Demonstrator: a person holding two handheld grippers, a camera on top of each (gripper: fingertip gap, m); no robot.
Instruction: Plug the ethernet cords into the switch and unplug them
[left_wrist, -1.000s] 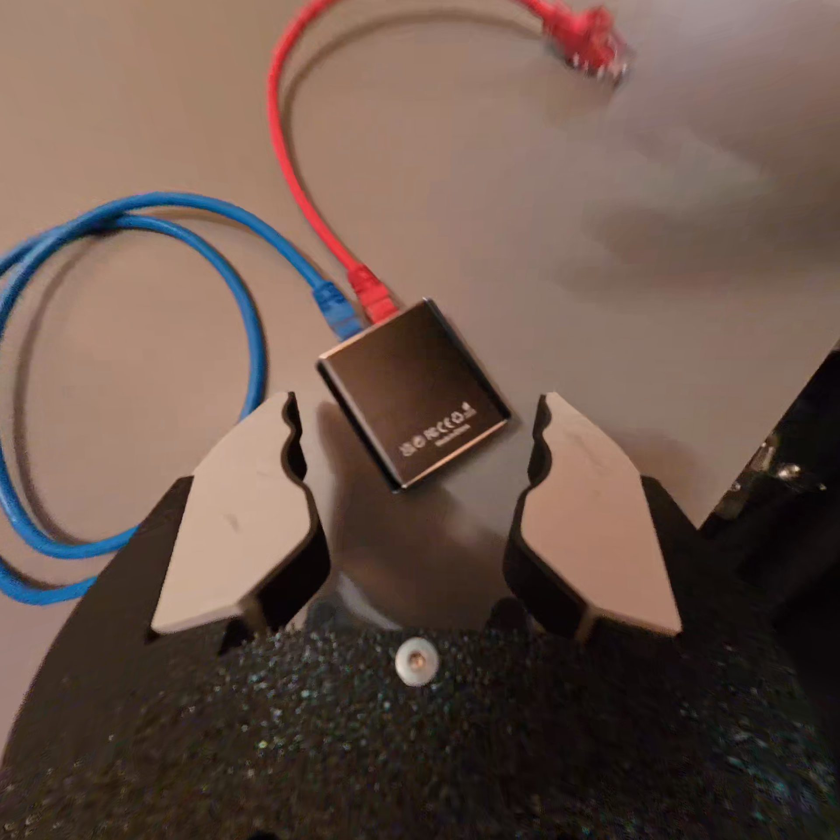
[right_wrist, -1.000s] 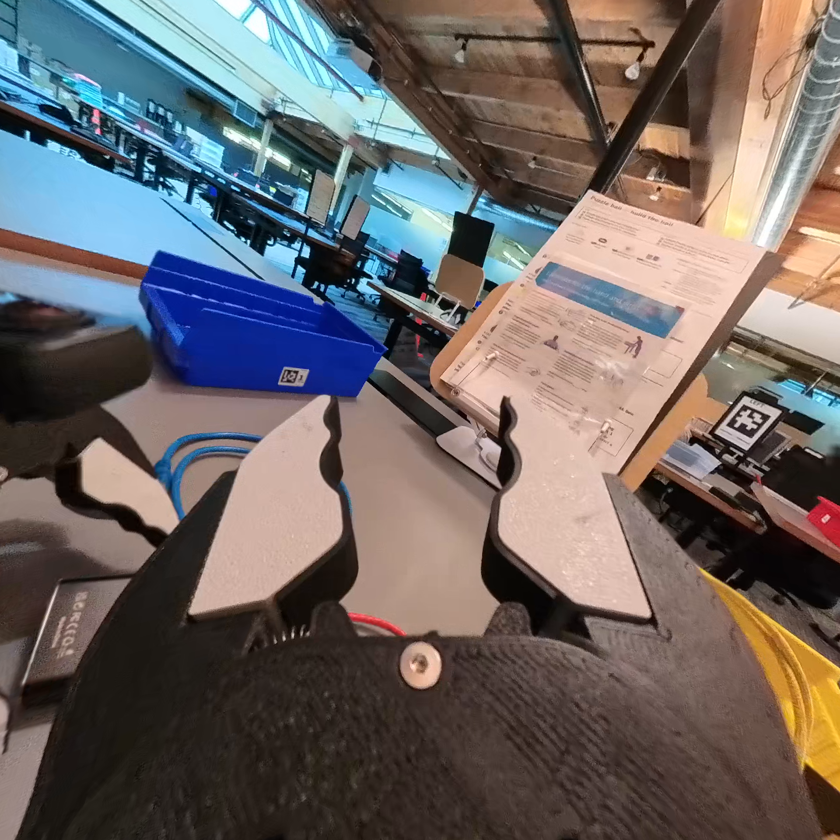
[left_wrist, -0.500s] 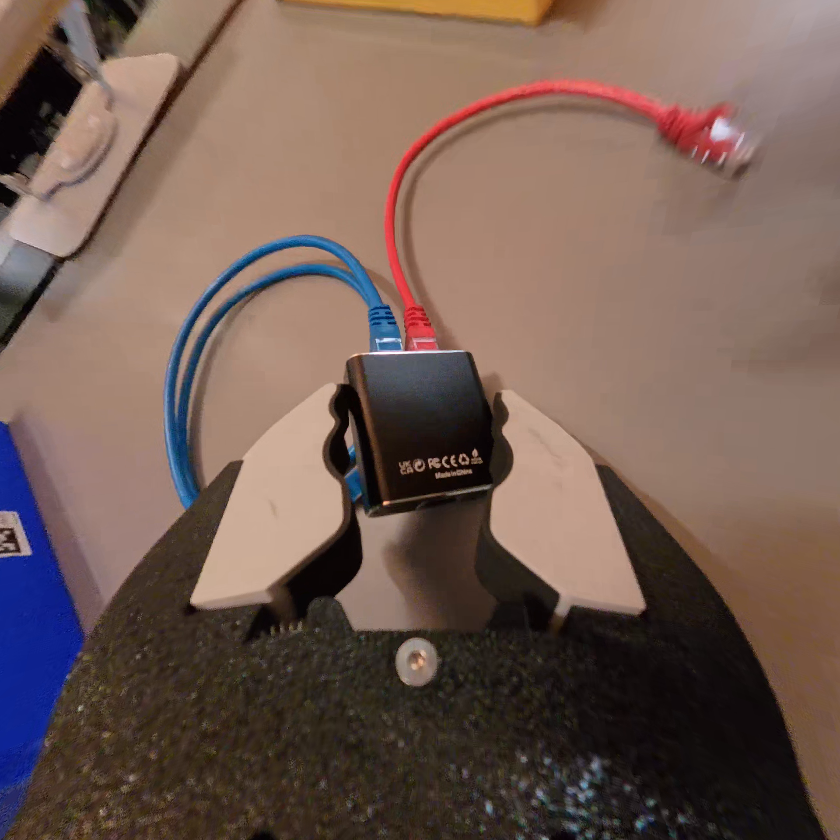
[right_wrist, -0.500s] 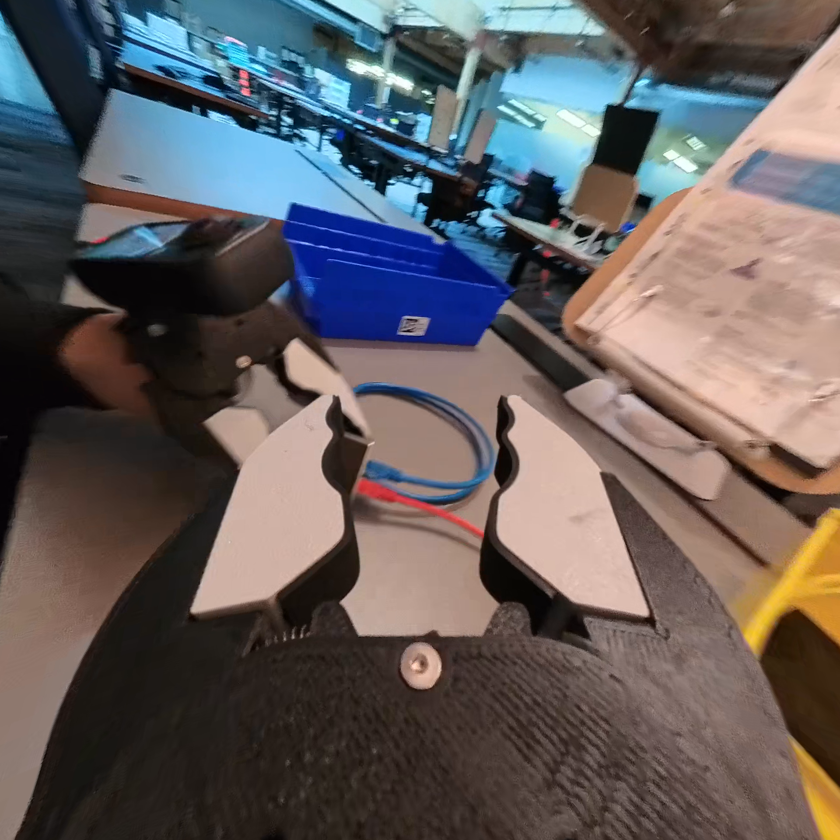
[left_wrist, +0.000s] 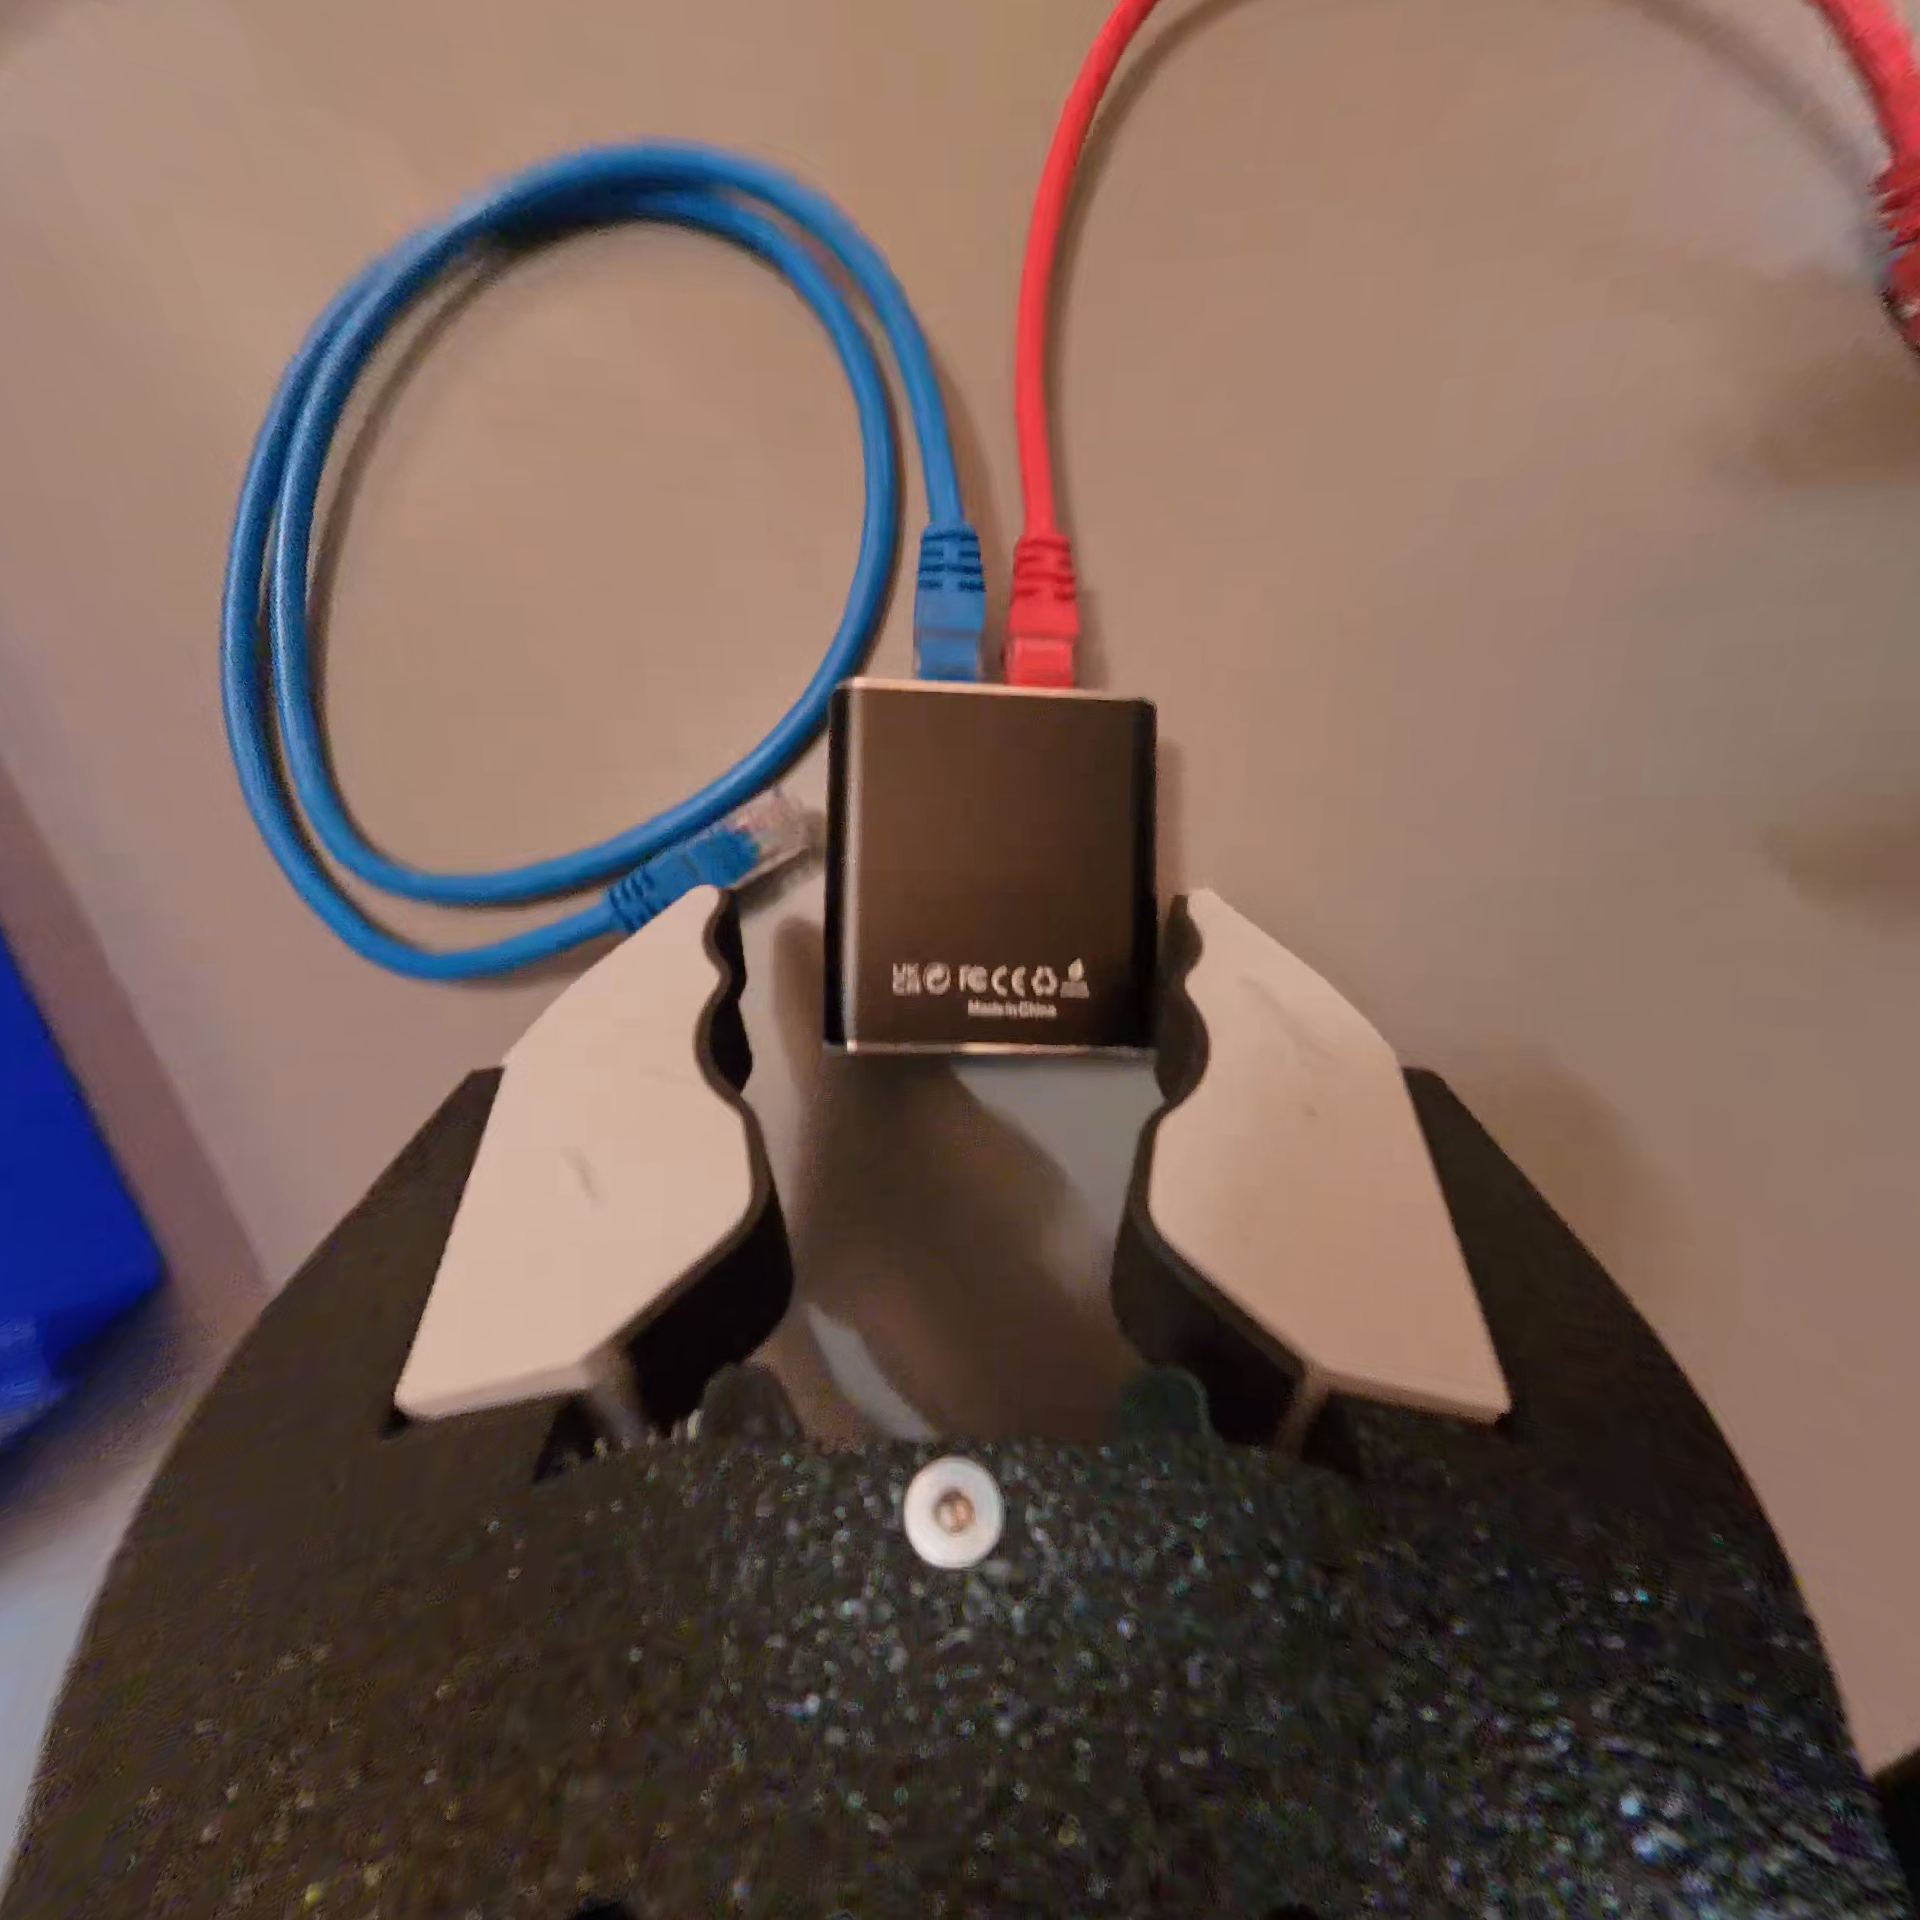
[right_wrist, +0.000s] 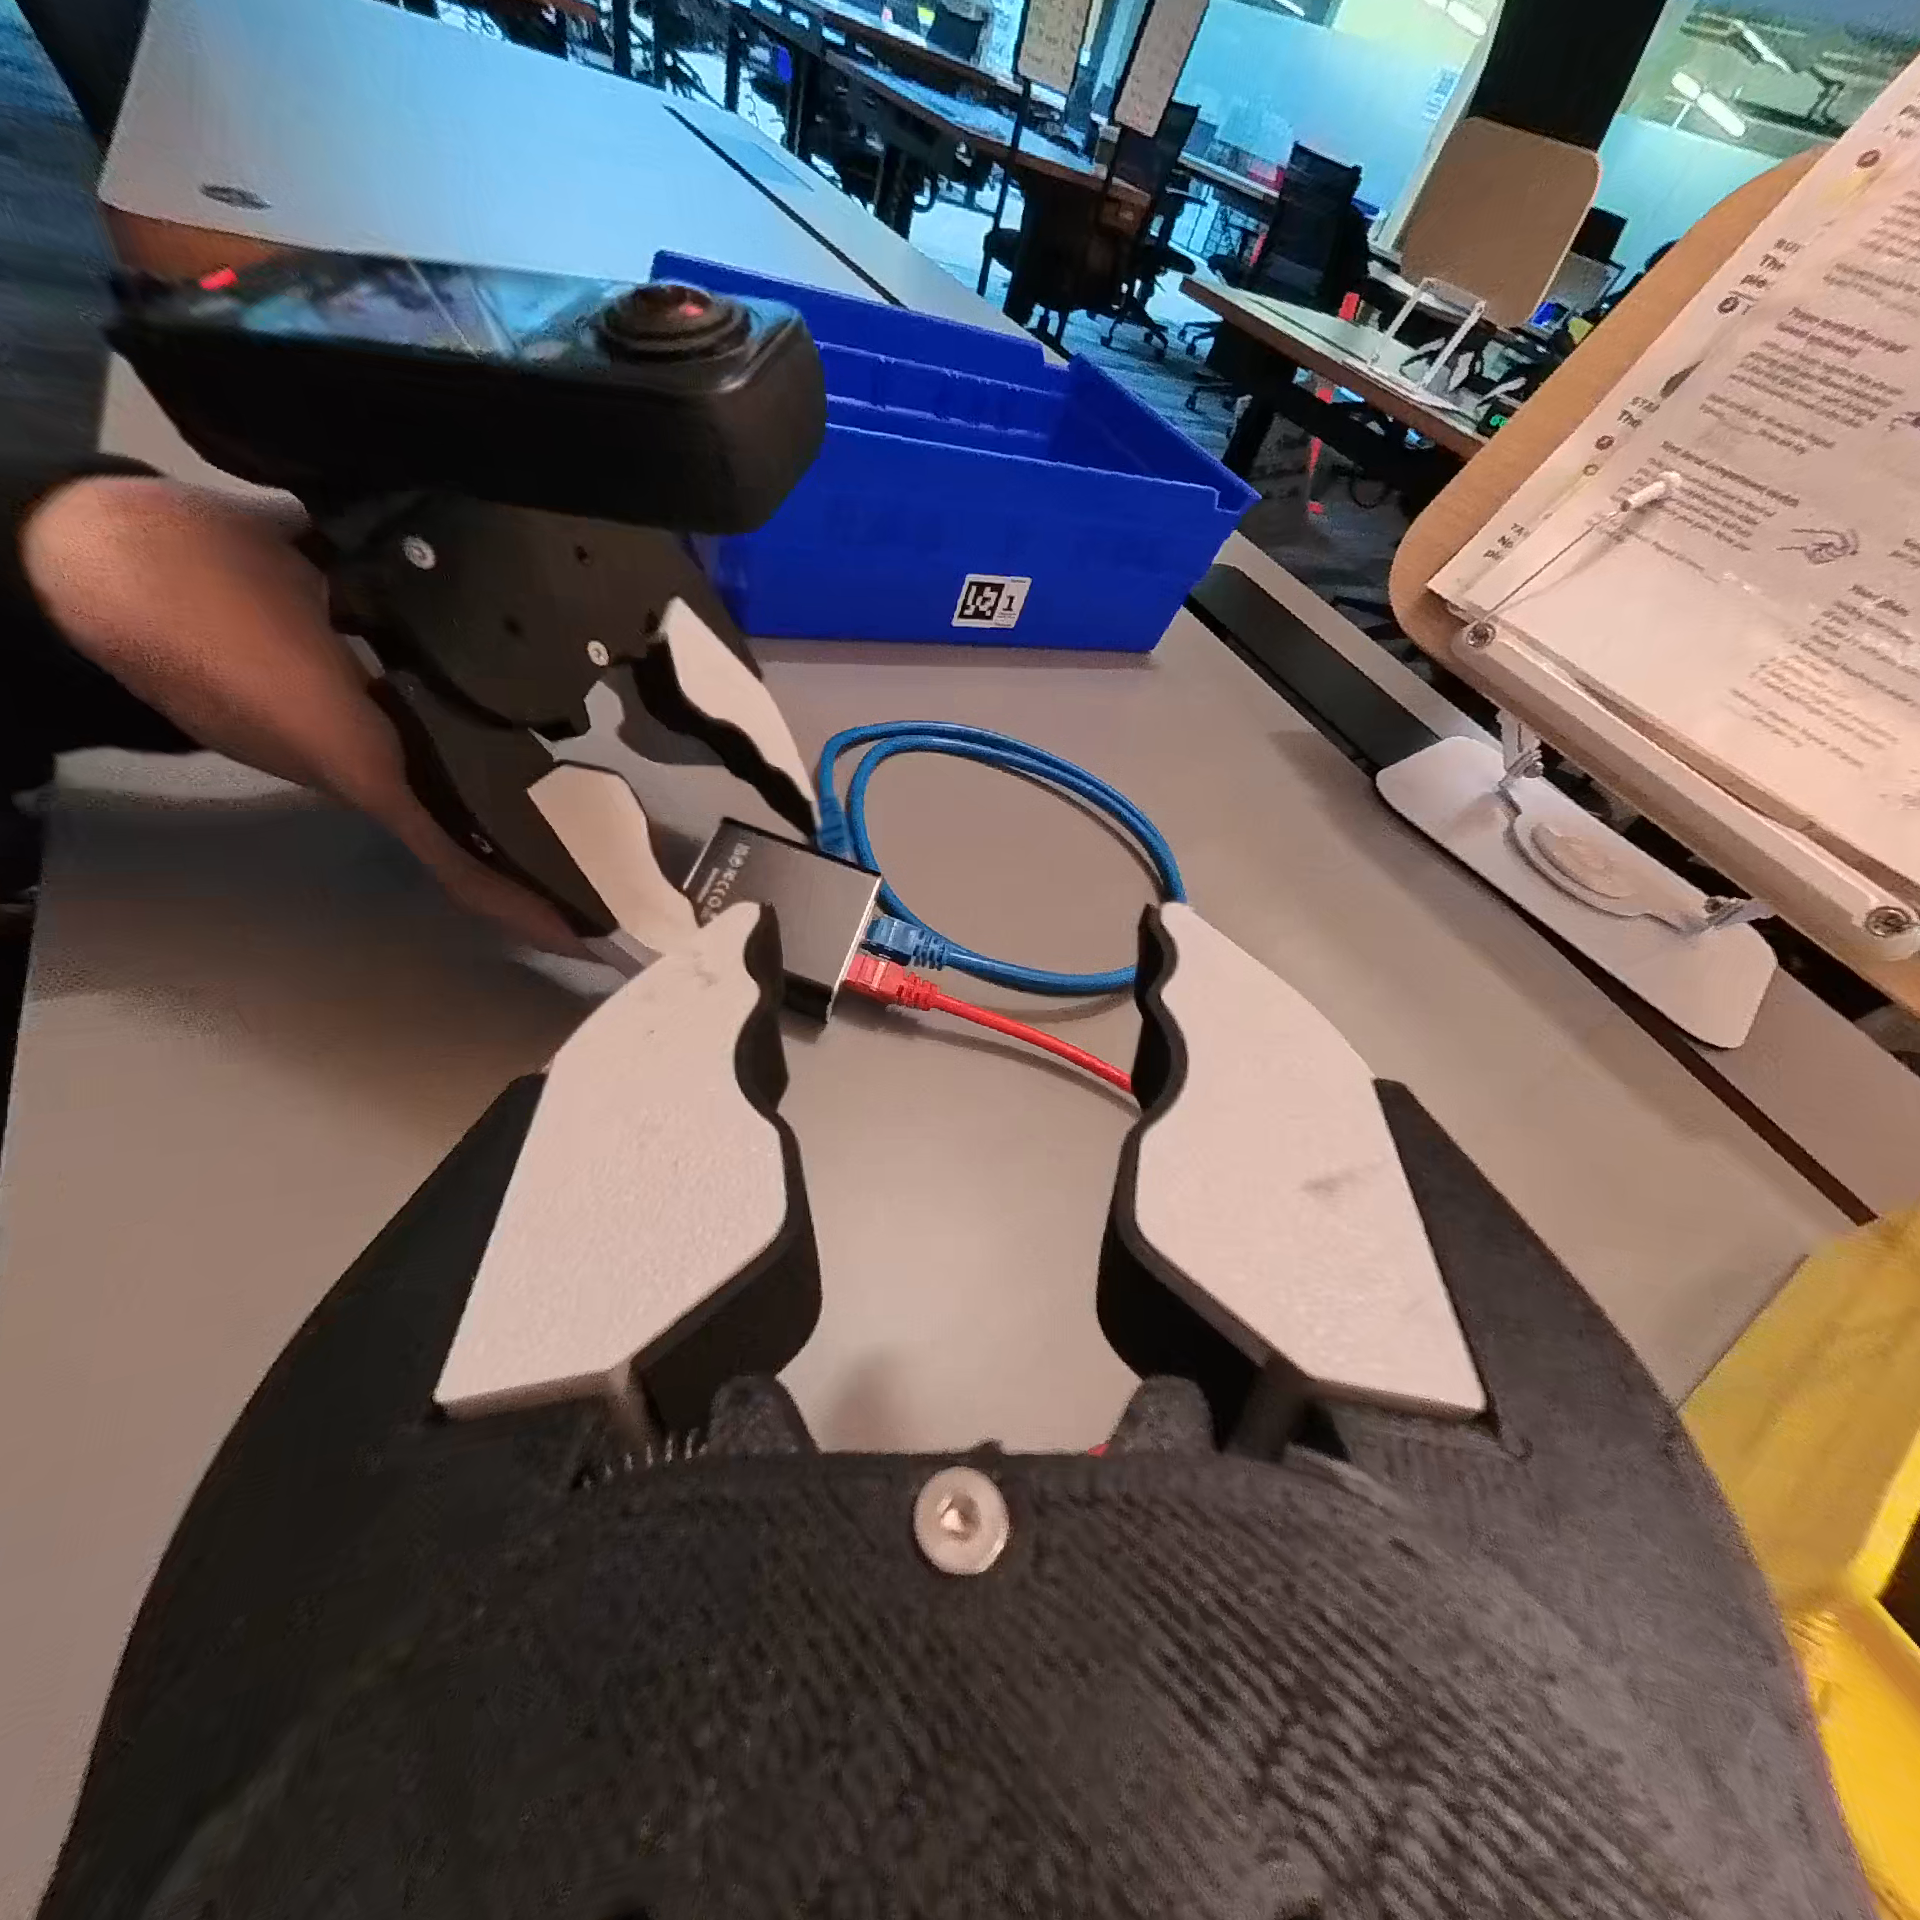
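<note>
- Big open office in the background of the right wrist view, rows of desks, and everything sits on a grey table (right_wrist: 1299, 831).
- Blue bin (right_wrist: 966, 499) stands at the far side of the table, and a paper-covered stand (right_wrist: 1714, 540) leans on the right.
- Left gripper (left_wrist: 951, 956) is spread wide with its fingers either side of the switch's near end, a visible gap on the left side, so not clamping it.
- Right gripper (right_wrist: 951, 966) is open too, holding nothing, hovering just short of the switch.
- Black switch (left_wrist: 987, 873) lies flat on the table.
- Blue cord (left_wrist: 571, 540) and red cord (left_wrist: 1044, 364) are both plugged in side by side, blue one looped, its free plug (left_wrist: 748, 836) lying just beside the switch.
</note>
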